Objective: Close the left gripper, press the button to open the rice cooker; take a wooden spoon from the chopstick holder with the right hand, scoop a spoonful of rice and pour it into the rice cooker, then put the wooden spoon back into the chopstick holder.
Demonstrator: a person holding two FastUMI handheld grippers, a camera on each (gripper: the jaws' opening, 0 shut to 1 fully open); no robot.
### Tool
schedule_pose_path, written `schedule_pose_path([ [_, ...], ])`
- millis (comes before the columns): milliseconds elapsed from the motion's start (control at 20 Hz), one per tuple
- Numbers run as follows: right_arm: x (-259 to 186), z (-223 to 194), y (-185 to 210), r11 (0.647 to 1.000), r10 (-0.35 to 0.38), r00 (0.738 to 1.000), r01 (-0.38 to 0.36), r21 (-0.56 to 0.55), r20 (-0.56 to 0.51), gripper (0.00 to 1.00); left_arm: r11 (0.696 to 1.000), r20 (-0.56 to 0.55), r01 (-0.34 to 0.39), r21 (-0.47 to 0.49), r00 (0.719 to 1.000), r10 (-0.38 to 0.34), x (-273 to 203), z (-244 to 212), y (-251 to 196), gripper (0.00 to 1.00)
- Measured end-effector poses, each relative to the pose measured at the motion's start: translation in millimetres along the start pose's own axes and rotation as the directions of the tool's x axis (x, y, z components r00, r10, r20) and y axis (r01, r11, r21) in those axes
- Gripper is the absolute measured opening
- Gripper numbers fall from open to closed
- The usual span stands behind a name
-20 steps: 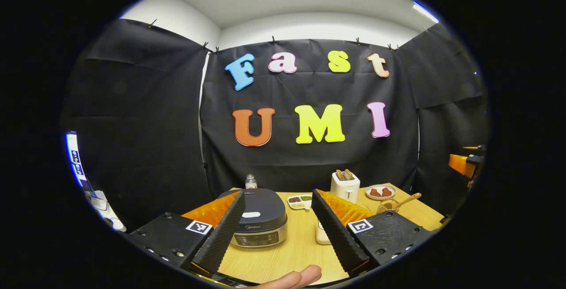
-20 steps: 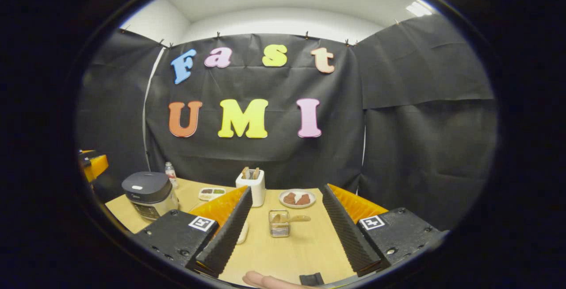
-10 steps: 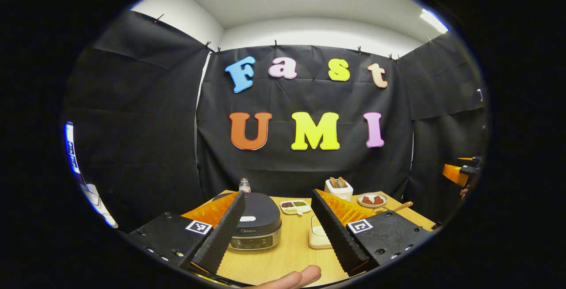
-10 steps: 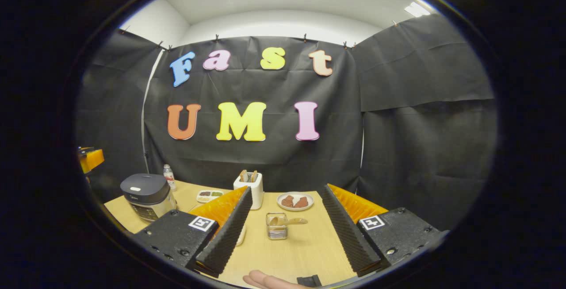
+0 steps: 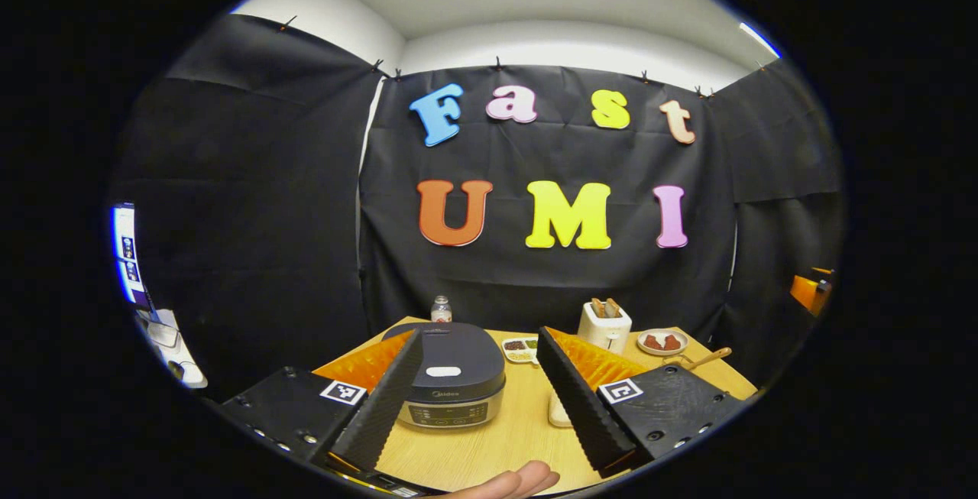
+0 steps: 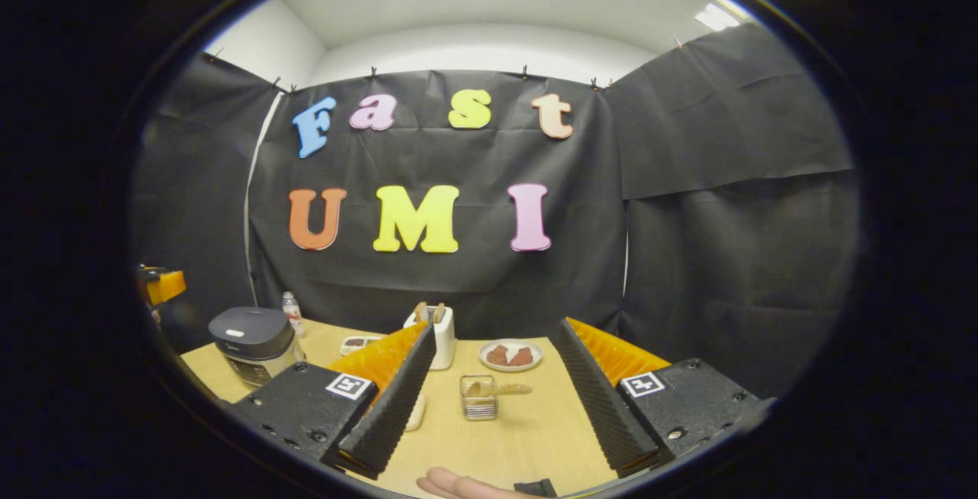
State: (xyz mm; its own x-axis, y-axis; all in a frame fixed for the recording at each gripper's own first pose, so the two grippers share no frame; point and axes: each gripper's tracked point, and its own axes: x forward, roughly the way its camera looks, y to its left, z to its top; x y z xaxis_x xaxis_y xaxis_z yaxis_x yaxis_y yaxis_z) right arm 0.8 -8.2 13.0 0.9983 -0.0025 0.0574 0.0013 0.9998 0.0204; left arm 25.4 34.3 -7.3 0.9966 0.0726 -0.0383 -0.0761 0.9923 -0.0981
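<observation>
The left gripper point(image 5: 477, 384), spread wide, has swung left: the dark-lidded rice cooker point(image 5: 451, 374) now sits more squarely between its fingers. The right gripper point(image 6: 493, 392), also spread, frames the wire chopstick holder point(image 6: 478, 397), wooden spoon point(image 6: 497, 389) partly hidden inside.

You have one table point(image 6: 527, 438) in front of you. On it, count one rice cooker point(image 5: 456, 373) at 7 o'clock in the left gripper view, lid down, and one bottle point(image 5: 440, 309) behind it at 12. One divided dish point(image 5: 520, 348) sits at 1 o'clock from the cooker. One toaster point(image 5: 604, 327) with two slices point(image 5: 605, 306) standing in it. One plate point(image 6: 510, 356) holding two brown pieces point(image 6: 509, 355). One wire holder point(image 6: 478, 397) with one spoon point(image 6: 500, 390) in it. Two grippers: left gripper point(image 5: 477, 400) and right gripper point(image 6: 497, 403), two fingers each, spread apart. One fingertip point(image 5: 519, 481) at 6 o'clock.
</observation>
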Motion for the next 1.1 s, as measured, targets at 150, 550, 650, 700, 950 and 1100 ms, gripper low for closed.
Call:
schedule_pose_path([
  [150,2.3,-3.3,-3.6,1.0,0.003,1.0,-0.003,0.015,-0.003,0.97,1.0,-0.032,0.025,0.0,0.999,-0.025,17.1,-10.3,-5.8,0.75],
  [550,12.5,-19.0,-8.4,0.999,0.012,1.0,-0.011,0.03,-0.026,0.97,1.0,-0.23,0.004,-0.012,0.973,-0.006,60.9,-50.0,9.8,0.33],
  [650,15.3,-22.4,-11.0,1.0,0.01,1.0,-0.009,0.024,-0.029,1.0,1.0,-0.271,-0.007,0.022,0.962,0.012,71.4,-60.1,17.5,0.33],
  [700,17.4,-25.1,-11.6,1.0,0.009,0.999,-0.009,0.025,-0.032,1.0,0.999,-0.297,-0.028,0.019,0.954,0.033,84.5,-63.8,23.4,0.33],
  [950,27.6,-39.2,-14.1,1.0,0.011,0.998,-0.01,0.029,-0.058,1.0,0.996,-0.394,-0.068,0.064,0.915,0.088,111.5,-93.2,39.7,0.0],
  [1100,32.3,-48.4,-14.3,1.0,0.015,0.997,-0.014,0.02,-0.074,1.0,0.995,-0.437,-0.079,0.066,0.894,0.1,125.3,-107.5,41.9,0.0],
])
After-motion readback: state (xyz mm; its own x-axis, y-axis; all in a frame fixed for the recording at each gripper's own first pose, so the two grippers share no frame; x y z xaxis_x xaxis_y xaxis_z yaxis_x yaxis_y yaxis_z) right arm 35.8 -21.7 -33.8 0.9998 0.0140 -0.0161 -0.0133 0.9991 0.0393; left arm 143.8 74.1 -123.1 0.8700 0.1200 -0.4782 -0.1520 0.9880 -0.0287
